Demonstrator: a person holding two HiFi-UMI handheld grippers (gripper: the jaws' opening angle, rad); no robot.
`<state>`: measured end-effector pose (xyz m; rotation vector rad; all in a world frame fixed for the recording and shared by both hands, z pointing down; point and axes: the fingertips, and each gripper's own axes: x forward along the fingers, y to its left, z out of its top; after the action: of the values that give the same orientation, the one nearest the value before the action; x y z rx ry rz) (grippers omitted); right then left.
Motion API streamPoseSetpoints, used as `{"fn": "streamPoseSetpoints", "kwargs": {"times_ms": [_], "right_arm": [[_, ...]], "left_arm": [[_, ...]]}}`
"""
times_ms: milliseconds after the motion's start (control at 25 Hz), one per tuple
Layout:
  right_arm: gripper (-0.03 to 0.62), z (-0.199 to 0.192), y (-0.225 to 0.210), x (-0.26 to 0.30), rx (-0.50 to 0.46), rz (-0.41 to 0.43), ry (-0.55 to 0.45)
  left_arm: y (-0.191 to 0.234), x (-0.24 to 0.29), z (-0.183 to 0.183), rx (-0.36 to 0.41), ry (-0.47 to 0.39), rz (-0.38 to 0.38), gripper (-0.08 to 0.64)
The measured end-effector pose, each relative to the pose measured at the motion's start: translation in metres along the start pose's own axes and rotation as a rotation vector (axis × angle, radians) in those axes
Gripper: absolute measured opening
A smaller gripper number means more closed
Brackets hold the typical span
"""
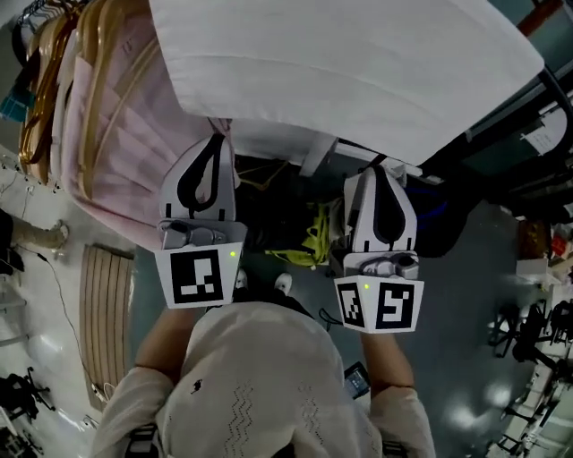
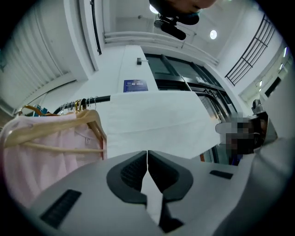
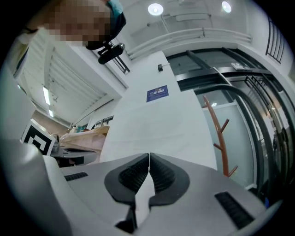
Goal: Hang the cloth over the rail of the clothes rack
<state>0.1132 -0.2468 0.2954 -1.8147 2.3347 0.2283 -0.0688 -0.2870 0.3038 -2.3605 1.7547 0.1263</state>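
Left tongs: my left gripper [image 1: 217, 136] is pinched tight on the near hem of the white cloth [image 1: 340, 63], and a strip of white shows right between the pads in its own view [image 2: 147, 154].
Right tongs: same story, the right gripper [image 1: 380, 167] is clamped on that hem further along, with cloth squeezed between its jaws [image 3: 149, 159].
Cloth: it runs taut from both grips, up and away from me in one broad flat sheet [image 2: 152, 120], wide across the top of the head view.
Rail: the black rail [image 2: 99, 98] meets the cloth's left edge just below its top line; under the sheet I can't see it.
Progress: I'd say the throw over is done or nearly so, since the sheet seems to fold at rail level. The far side is hidden, so I can't swear how much hangs there.
Left to do: even out the drop, check that it sits, then release both corners.
Neighbours: pink garments [image 1: 125, 152] on wooden hangers [image 1: 54, 80] crowd the rail just beside the cloth's left edge.
Floor: grey and glossy [image 1: 466, 268], with a yellow tangle [image 1: 313, 241] below the cloth and a slatted board [image 1: 106, 313] off to the left.
Room: white pillar with a blue sign [image 2: 135, 85], a brown coat stand [image 3: 221, 133], round ceiling lights [image 3: 155, 8].
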Motion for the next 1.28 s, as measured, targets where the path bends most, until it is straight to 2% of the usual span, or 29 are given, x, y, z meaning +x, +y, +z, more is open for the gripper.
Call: {"fn": "streamPoseSetpoints", "kwargs": {"times_ms": [160,320,440,560,800,1000,1160,1280], "right_arm": [[0.018,-0.035,0.031,-0.001,-0.023,0.064,0.041],[0.018,-0.053,0.046,-0.01,-0.013,0.088,0.046],[0.018,-0.063,0.058,-0.019,-0.035,0.095,0.057],[0.018,-0.074,0.068,-0.022,-0.029,0.087,0.077],[0.018,-0.12,0.064,-0.033,0.005,0.041,0.219],[0.018,-0.135,0.055,-0.043,0.011,0.02,0.251],[0.018,-0.151,0.061,-0.053,-0.013,0.022,0.288],[0.018,-0.159,0.065,-0.056,0.006,0.013,0.296]], "left_arm": [[-0.016,-0.01,-0.038,-0.013,0.065,-0.038,0.017],[-0.035,-0.02,-0.05,-0.029,0.057,-0.078,0.017],[-0.051,-0.027,-0.063,-0.014,0.062,-0.111,0.017],[-0.062,-0.031,-0.078,-0.008,0.075,-0.128,0.017],[-0.08,-0.045,-0.109,-0.027,0.133,-0.152,0.018],[-0.09,-0.053,-0.127,0.001,0.16,-0.178,0.017],[-0.085,-0.058,-0.136,-0.049,0.181,-0.164,0.017],[-0.085,-0.058,-0.14,-0.051,0.182,-0.163,0.017]]}}
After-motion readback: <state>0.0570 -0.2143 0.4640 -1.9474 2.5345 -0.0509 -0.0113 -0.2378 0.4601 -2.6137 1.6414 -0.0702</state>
